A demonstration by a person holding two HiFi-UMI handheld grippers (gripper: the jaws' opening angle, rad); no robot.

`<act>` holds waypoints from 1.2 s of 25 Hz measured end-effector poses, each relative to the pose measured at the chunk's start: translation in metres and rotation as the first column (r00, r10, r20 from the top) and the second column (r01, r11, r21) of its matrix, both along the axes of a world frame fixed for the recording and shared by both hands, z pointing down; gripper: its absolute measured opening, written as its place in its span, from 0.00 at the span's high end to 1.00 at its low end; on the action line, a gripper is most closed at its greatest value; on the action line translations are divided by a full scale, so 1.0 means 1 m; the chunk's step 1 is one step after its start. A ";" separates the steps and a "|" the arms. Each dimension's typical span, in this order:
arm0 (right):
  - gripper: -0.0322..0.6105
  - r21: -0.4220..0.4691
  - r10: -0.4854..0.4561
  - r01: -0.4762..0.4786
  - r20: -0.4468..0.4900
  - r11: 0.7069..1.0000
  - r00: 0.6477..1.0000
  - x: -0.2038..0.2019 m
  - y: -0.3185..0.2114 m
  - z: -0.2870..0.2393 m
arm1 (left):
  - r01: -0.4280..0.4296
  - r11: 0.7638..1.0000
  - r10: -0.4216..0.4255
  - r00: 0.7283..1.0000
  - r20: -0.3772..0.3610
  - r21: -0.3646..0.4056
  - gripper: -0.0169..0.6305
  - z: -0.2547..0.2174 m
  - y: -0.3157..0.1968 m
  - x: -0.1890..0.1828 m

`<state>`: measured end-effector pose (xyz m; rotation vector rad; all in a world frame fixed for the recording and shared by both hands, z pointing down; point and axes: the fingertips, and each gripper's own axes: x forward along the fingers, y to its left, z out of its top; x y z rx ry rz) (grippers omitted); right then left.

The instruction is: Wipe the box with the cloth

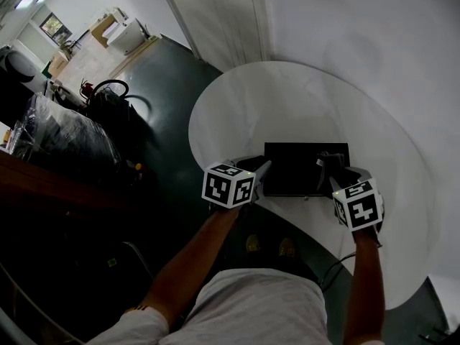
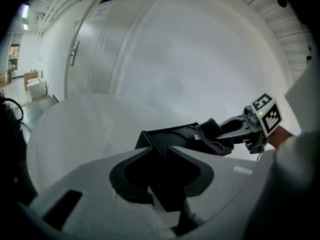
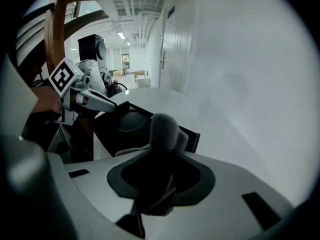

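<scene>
A flat black box (image 1: 302,165) lies on the round white table (image 1: 287,99), near its front edge. My left gripper (image 1: 260,172) stands at the box's left end; in the left gripper view the box (image 2: 172,136) runs in between the jaws, which are closed on its corner. My right gripper (image 1: 327,172) is over the box's right part, shut on a grey cloth (image 3: 163,132) that sticks up from the jaws. The cloth (image 2: 215,140) rests on the box's top. The left gripper (image 3: 106,104) shows at the box's (image 3: 125,126) far end in the right gripper view.
The table's front edge runs just under both grippers, with the person's legs and shoes (image 1: 267,246) below it. A dark floor (image 1: 154,121) with bags and clutter (image 1: 65,139) lies to the left. A closed door (image 1: 215,13) stands behind the table. A cable (image 1: 332,270) hangs at the lower right.
</scene>
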<state>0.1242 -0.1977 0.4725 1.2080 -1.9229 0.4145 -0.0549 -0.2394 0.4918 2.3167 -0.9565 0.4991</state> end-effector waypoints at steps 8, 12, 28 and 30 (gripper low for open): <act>0.79 0.020 -0.011 0.009 0.066 1.000 0.998 -0.005 0.001 -0.007 | -0.004 1.000 0.003 0.999 0.032 0.016 0.82 -0.003 0.001 -0.001; 0.79 0.046 -0.017 0.013 0.087 0.999 0.996 -0.009 0.000 -0.019 | 0.009 1.000 -0.009 1.000 0.028 0.030 0.82 -0.015 0.002 -0.007; 0.79 0.307 -0.146 0.049 0.302 0.950 0.942 -0.046 -0.011 -0.123 | -0.026 0.953 0.058 0.994 -0.098 0.303 0.88 -0.132 0.007 0.012; 0.79 0.352 -0.180 0.059 0.321 0.934 0.930 -0.051 -0.010 -0.135 | -0.029 0.940 0.070 0.992 -0.108 0.339 0.89 -0.143 0.009 0.016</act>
